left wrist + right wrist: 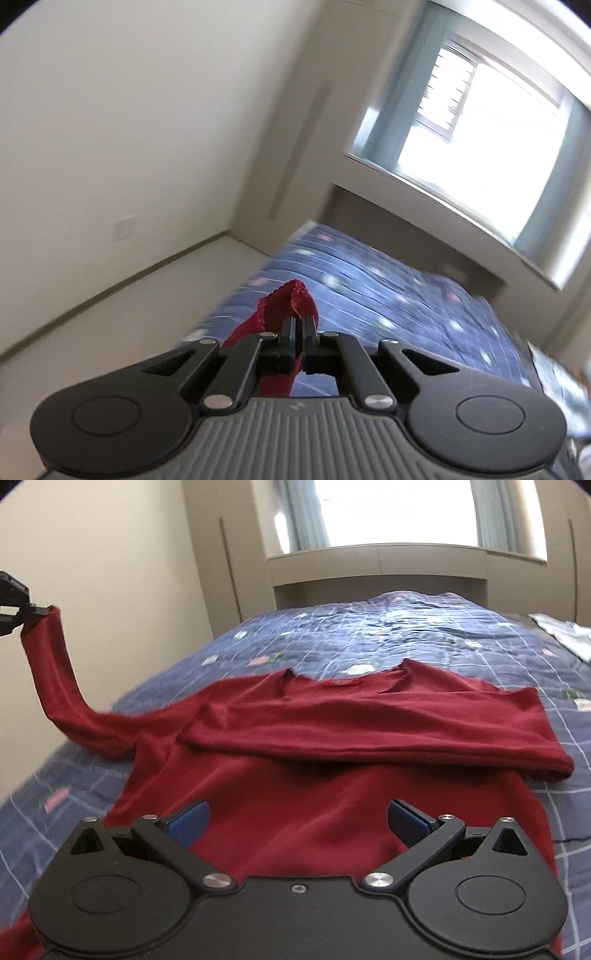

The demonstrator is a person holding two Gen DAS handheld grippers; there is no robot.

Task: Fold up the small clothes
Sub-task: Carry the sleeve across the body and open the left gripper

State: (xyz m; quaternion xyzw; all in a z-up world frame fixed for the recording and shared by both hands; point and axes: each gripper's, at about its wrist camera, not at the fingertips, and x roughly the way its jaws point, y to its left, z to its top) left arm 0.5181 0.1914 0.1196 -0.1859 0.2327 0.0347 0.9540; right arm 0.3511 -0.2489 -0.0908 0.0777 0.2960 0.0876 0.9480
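I am working in a bedroom of a home. A bed (424, 635) is lying in front of me, and a blue quilt (332, 642) with a pale grid and small flower prints is covering it. Beyond the bed a window (395, 513) is letting in bright daylight, with pale blue curtains (306, 513) hanging at both its sides. Built-in cream cabinets (376, 561) are framing the window and the recess under it. Plain cream walls (147, 110) are closing the room, and one is carrying a light switch plate (123, 228). Beside the bed a pale floor (110, 314) is showing.
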